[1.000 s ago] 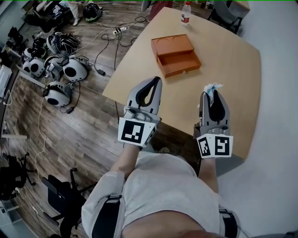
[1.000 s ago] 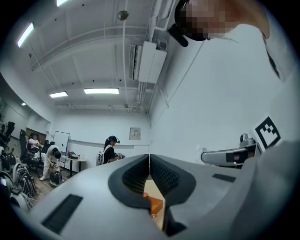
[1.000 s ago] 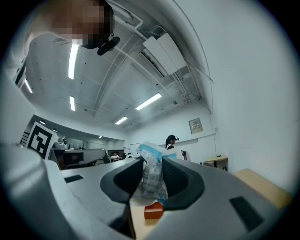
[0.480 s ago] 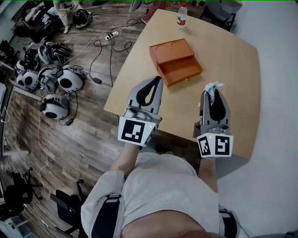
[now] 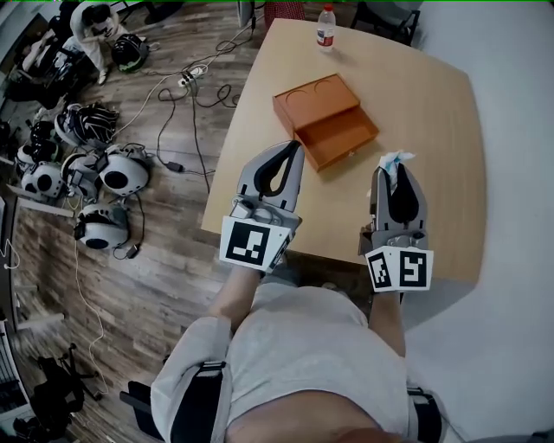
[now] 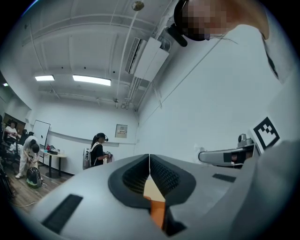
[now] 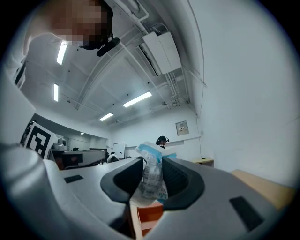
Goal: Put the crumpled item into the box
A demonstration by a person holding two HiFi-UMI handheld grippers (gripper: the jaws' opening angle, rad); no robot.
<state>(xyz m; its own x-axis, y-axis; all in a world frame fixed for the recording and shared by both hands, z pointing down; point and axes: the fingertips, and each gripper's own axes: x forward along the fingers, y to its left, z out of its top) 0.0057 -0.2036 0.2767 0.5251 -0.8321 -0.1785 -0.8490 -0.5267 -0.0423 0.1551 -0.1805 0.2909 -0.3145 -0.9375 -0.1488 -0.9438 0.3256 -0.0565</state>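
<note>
An orange wooden box (image 5: 325, 117) with an open tray stands on the light wooden table (image 5: 433, 112), ahead of both grippers. My right gripper (image 5: 396, 170) hovers over the table's near part, shut on a crumpled white and blue wrapper (image 5: 395, 162) that sticks out past its tips; the wrapper (image 7: 152, 173) fills the gap between the pads in the right gripper view. My left gripper (image 5: 286, 154) hangs over the table's near left edge, just short of the box, jaws together with nothing between them (image 6: 149, 161).
A water bottle (image 5: 325, 26) stands at the table's far edge. Several helmets (image 5: 104, 169) and cables (image 5: 186, 86) lie on the wooden floor to the left. A white wall runs along the right. People stand far off in the room (image 6: 97, 150).
The box and table have slid right and nearer in the head view as the person moved along; both grippers keep their pose and the wrapper stays held.
</note>
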